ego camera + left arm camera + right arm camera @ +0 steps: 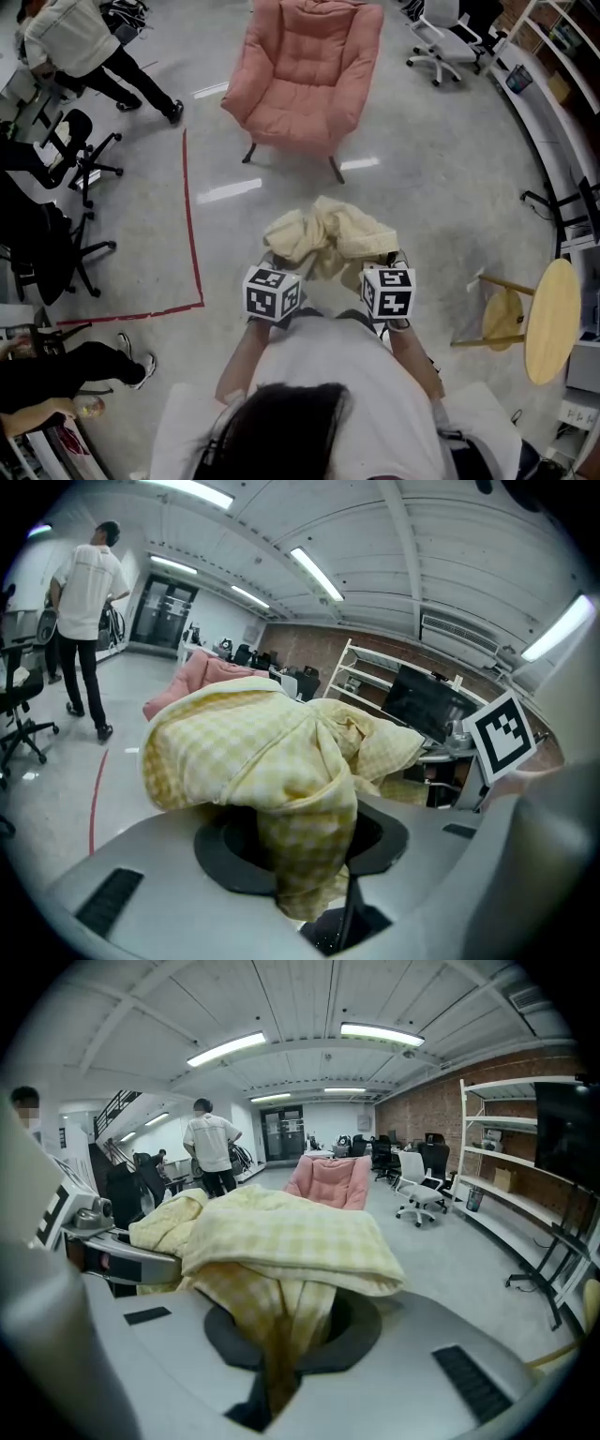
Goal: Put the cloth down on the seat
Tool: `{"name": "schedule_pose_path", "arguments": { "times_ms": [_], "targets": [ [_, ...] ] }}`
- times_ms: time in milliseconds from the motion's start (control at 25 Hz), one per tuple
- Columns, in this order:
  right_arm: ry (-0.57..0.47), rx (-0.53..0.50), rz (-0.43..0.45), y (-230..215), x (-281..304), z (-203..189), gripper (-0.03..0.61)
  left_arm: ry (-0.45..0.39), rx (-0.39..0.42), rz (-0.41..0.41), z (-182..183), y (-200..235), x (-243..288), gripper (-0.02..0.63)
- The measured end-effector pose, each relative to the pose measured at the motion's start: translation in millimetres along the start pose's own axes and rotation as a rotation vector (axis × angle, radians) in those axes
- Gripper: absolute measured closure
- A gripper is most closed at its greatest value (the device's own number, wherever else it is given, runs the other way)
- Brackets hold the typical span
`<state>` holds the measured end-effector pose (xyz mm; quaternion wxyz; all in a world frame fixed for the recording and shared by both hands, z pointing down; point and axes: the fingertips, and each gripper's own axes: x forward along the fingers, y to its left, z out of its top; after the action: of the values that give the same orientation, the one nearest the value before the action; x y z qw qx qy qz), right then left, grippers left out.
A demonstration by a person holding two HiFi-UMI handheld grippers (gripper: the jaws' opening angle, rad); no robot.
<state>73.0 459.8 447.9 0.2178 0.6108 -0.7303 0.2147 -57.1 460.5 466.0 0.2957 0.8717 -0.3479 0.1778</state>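
A pale yellow checked cloth (328, 239) hangs bunched between my two grippers, above the floor. My left gripper (279, 266) is shut on its left part and my right gripper (384, 266) on its right part; the cloth covers both sets of fingertips. In the left gripper view the cloth (272, 752) is pinched in the jaws (314, 892) and piled over them. The right gripper view shows the cloth (281, 1241) draped the same way over the jaws (272, 1382). The pink armchair (305, 80) stands ahead on the floor, its seat (292, 120) bare, about a step beyond the cloth.
A red tape line (187, 216) runs along the floor at the left. Black office chairs (80, 159) and people (84, 47) are at the far left. A round wooden stool (548, 319) stands at the right, a white office chair (450, 37) behind it.
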Motion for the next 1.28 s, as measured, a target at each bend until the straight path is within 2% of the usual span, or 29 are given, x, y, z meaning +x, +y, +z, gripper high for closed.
{"name": "schedule_pose_path", "arguments": {
  "times_ms": [240,640,960,1280],
  "targets": [
    [-0.009,0.028,0.011,15.0,15.2,12.6,0.540,0.001,0.005,-0.011,11.6,24.0,-4.3,0.451],
    [-0.008,-0.006,0.056,8.3,50.6,32.8,0.540,-0.027,-0.020,0.020,28.1,47.0,15.5,0.451],
    [-0.002,-0.054,0.123,2.9,123.9,80.6,0.540,-0.036,-0.046,0.081,74.8,99.4,49.3,0.451],
    [0.059,-0.070,0.161,-41.9,201.5,123.0,0.540,0.003,-0.089,0.113,127.2,131.0,116.4,0.451]
  ]
}}
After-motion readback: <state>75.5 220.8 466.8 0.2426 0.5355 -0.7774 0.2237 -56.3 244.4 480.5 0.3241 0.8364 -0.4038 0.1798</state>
